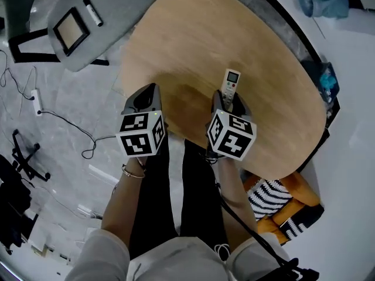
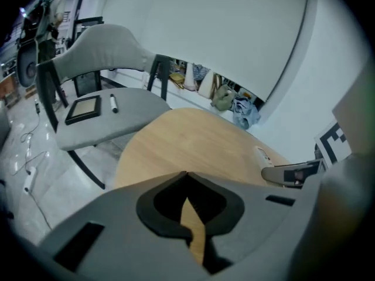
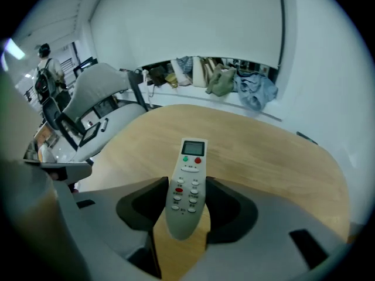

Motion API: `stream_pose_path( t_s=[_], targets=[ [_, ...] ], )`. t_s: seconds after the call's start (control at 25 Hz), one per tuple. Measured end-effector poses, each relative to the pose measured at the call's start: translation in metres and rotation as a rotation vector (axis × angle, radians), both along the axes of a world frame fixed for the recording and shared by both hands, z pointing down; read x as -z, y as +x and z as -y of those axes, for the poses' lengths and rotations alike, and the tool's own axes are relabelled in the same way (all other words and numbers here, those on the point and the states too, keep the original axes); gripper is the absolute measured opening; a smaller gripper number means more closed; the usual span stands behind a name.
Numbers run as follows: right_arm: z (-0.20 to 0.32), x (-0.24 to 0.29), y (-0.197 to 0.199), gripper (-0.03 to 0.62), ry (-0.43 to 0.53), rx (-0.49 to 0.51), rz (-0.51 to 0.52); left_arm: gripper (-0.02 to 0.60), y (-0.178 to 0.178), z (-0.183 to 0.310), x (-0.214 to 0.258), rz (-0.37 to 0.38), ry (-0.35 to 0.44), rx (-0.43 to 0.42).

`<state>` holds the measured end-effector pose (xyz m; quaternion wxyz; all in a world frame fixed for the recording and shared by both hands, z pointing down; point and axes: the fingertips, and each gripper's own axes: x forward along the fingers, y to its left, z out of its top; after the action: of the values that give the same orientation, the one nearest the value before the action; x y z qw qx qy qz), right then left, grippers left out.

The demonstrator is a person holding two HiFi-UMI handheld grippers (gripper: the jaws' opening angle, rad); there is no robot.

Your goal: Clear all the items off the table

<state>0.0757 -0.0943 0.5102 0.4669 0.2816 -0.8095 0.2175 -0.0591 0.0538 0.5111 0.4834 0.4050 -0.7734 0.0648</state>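
the right tongs (image 3: 187,186) are clamped on the lower end of the remote (image 3: 190,157), which sticks out over the worktop (image 1: 193,40), while the left tongs (image 2: 186,177) are closed on nothing. gripped only by its tail, the remote could tip or slide out and drop onto the worktop or the floor (image 1: 58,98) if the hand swings or rolls fast. no box or bin shows; the chair (image 1: 117,10) beside the worktop carries a framed tablet (image 1: 71,29) and a marker (image 1: 94,12).
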Motion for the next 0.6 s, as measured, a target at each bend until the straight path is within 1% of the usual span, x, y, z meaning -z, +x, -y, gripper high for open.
stream_pose_path(
  t_s=[0.2, 0.32, 0.44, 0.6],
  targets=[
    [-0.049, 0.002, -0.071, 0.215, 0.001, 0.137, 0.006, 0.008, -0.045, -0.053, -0.003, -0.009, 0.004, 0.106],
    [-0.072, 0.000, -0.106, 0.215, -0.003, 0.218, 0.009, 0.008, -0.066, -0.079, -0.006, -0.012, 0.005, 0.173],
    [-0.092, -0.004, -0.131, 0.215, -0.006, 0.268, 0.008, 0.008, -0.082, -0.100, -0.011, -0.014, 0.004, 0.219],
    [-0.111, -0.008, -0.153, 0.215, -0.007, 0.310, 0.002, 0.008, -0.098, -0.122, -0.015, -0.018, 0.003, 0.258]
  ],
)
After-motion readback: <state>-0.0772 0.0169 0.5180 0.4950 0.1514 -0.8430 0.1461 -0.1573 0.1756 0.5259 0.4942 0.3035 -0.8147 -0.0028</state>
